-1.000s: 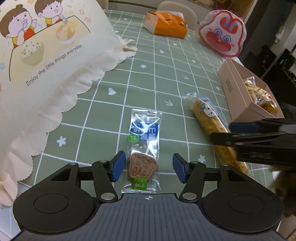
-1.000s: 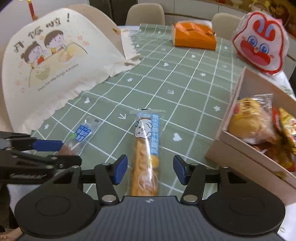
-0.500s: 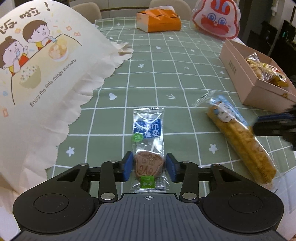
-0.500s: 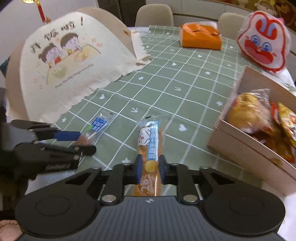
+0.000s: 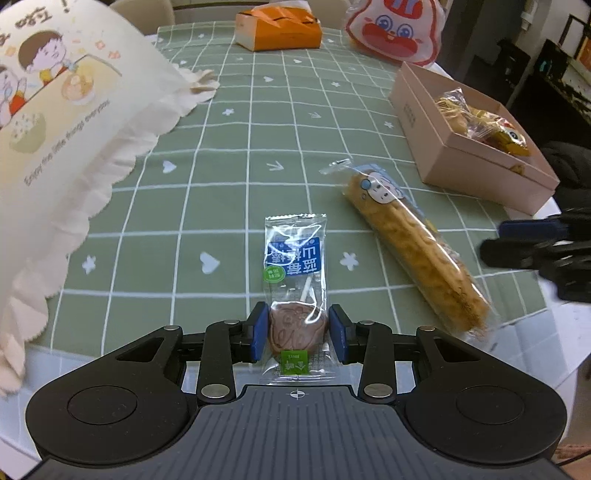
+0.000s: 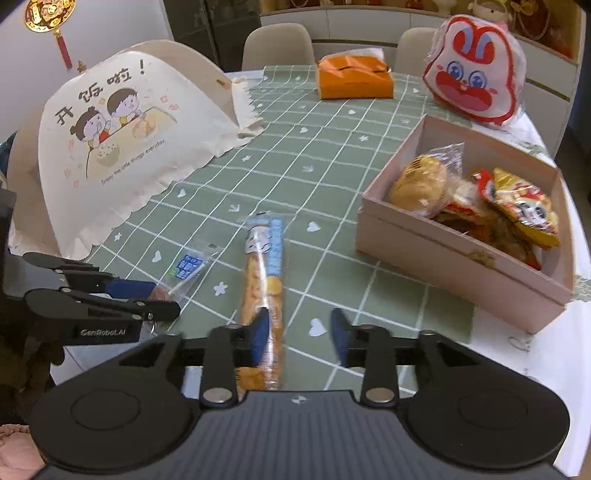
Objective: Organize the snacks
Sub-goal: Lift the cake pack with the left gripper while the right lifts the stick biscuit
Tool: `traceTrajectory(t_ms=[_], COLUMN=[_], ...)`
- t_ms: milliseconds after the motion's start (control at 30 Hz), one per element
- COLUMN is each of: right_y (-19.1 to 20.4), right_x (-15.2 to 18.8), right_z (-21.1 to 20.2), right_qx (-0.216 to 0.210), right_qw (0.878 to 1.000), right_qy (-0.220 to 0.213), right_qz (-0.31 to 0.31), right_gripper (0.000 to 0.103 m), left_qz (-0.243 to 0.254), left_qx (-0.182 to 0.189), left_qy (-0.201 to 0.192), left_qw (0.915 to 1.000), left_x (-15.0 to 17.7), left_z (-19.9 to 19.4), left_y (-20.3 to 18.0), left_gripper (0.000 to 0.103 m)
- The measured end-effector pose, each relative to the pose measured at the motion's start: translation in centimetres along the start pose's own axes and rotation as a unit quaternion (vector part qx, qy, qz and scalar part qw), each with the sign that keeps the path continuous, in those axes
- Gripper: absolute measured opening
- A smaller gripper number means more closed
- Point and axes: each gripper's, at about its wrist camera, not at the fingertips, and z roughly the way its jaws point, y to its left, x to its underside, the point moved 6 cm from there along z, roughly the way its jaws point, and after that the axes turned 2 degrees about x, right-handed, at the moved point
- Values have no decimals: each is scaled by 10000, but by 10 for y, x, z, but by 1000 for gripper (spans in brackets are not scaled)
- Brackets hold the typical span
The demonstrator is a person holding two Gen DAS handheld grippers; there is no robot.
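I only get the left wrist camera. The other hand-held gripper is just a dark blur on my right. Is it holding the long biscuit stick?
Observer: No. The right hand-held gripper is open, its jaws have just been opening; the long biscuit pack lies at its left finger, not pinched.
Child: What's in the pink box?
Observer: The pink box holds a round golden bun pack beside a red-and-yellow snack bag.
Child: Anything on the wall?
Observer: A gold ornament with a red tassel.

Left gripper (image 5: pixel 298 334) fingers clamped shut; right gripper (image 6: pixel 300 338) fingers just reopened.
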Motion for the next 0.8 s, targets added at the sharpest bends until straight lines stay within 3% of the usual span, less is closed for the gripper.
traceTrajectory(t_ms=[133, 167, 200, 400, 433, 533, 667, 800], right_y=[11, 13, 14, 27, 31, 39, 33, 11], right_x=[-3, -5, -9, -20, -20, -17, -9, 1], right_z=[27, 33, 41, 74, 76, 73, 55, 19], right_qx=[-84, -119, -117, -36, -9, -49, -332, -343], right_qw=[9998, 9998, 9998, 9996, 9993, 9980, 9980, 9991], right_qy=[161, 154, 128, 224, 234, 280, 395, 259], right_qz=[-13, -4, 16, -159, -280, -566, -363, -67], right_gripper=[44, 53, 56, 58, 57, 34, 31, 30], left_qz=[-17, -33, -55, -114, -118, -124, 6, 228], left_qx=[-38, -37, -36, 2, 11, 79, 231, 490], left_qy=[11, 15, 21, 35, 42, 52, 8, -70], left_qw=[10000, 10000, 10000, 9999, 9999, 9999, 9997, 9985], left_x=[4, 5, 6, 10, 11, 10, 4, -6], left_z=[-8, -9, -10, -16, -16, -18, -20, -21], left_y=[1, 1, 2, 4, 4, 1, -12, -33], left_gripper=[40, 40, 40, 40, 40, 40, 40, 40])
